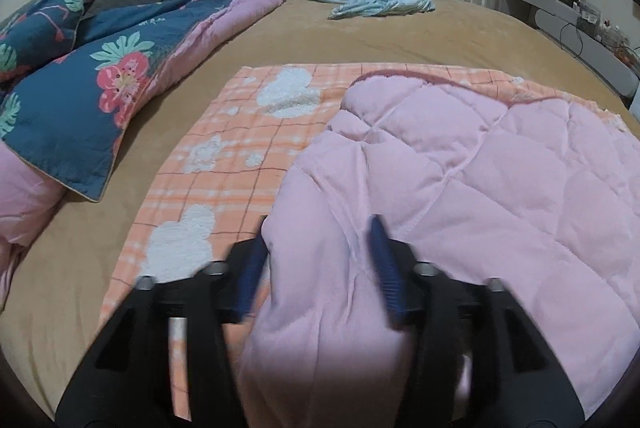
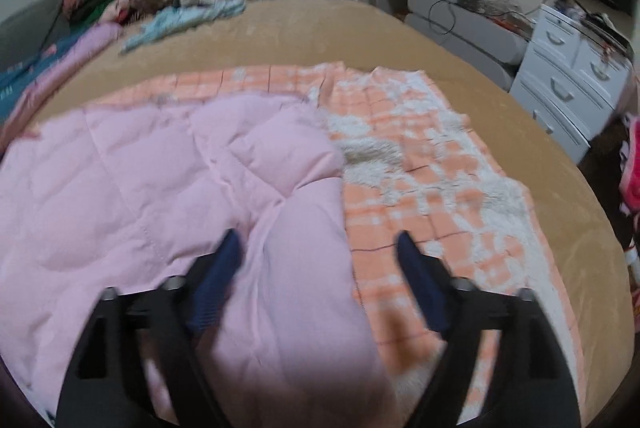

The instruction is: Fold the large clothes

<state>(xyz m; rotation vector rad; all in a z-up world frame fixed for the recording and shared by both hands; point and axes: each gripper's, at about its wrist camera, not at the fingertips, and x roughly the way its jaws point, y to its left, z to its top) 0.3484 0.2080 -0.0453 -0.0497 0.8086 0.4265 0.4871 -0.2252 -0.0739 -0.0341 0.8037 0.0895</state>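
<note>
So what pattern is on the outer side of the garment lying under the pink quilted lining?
Orange-and-white check with fluffy white shapes; clearest in the left wrist view.

At the bottom of both views we see our two tools: the left gripper [image 1: 318, 228] and the right gripper [image 2: 318, 242] share a matte black, angular frame with cut-out slots, round silver screw heads at the pivots, and ribbed dark blue pads lining the jaws.

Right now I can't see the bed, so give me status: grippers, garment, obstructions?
Left gripper open, pink lining between fingers. Right gripper open wide, straddling the fold edge. Garment flat on bed, lining folded over orange check. Nothing in the way.
</note>
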